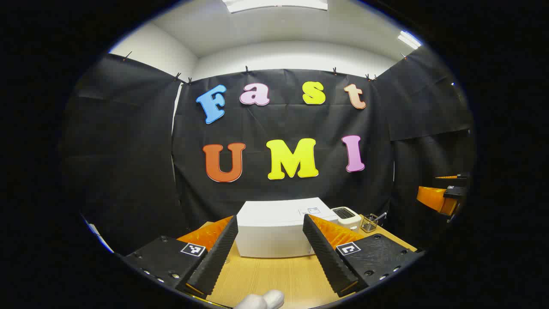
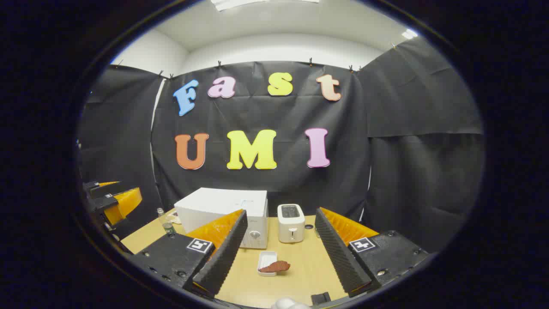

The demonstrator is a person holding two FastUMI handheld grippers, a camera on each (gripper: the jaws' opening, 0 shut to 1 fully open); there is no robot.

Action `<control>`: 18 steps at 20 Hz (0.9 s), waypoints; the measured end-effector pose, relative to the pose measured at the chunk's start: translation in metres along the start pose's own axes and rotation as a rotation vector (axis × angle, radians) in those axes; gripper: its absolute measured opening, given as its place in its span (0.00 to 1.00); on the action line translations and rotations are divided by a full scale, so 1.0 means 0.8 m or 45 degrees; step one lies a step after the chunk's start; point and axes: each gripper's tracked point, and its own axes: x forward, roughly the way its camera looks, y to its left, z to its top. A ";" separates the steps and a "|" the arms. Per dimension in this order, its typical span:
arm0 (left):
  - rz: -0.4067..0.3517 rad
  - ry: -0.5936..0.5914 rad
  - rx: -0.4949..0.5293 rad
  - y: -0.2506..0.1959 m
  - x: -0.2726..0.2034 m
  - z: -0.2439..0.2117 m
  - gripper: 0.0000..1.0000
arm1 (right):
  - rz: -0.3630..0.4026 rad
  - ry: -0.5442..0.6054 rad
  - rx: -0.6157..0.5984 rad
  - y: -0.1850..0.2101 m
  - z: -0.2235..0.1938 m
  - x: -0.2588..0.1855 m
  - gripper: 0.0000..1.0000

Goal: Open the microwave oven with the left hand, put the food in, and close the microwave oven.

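In the right gripper view, the right gripper (image 2: 279, 249) hovers with fingers spread apart, holding nothing; the food (image 2: 275, 266) on its small white dish (image 2: 265, 259) lies between them. Farther left stands the closed microwave oven (image 2: 223, 210). The left gripper (image 1: 270, 249), likewise agape, faces it.

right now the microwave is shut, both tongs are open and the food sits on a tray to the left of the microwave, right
Not quite: in the right gripper view the food lies on its tray in front of the microwave, not left of it. The rest holds.
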 end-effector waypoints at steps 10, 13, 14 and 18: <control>-0.003 0.037 0.032 -0.012 0.025 -0.022 0.95 | -0.030 -0.001 -0.015 -0.023 0.004 0.004 1.00; -0.023 0.035 0.038 -0.026 0.038 -0.032 0.95 | -0.049 0.007 -0.010 -0.035 0.004 0.004 1.00; -0.039 0.033 0.041 -0.034 0.044 -0.039 0.95 | -0.055 0.011 0.001 -0.040 0.003 0.004 1.00; -0.103 0.029 0.041 -0.073 0.076 -0.074 0.95 | -0.114 0.038 0.054 -0.070 0.012 0.000 1.00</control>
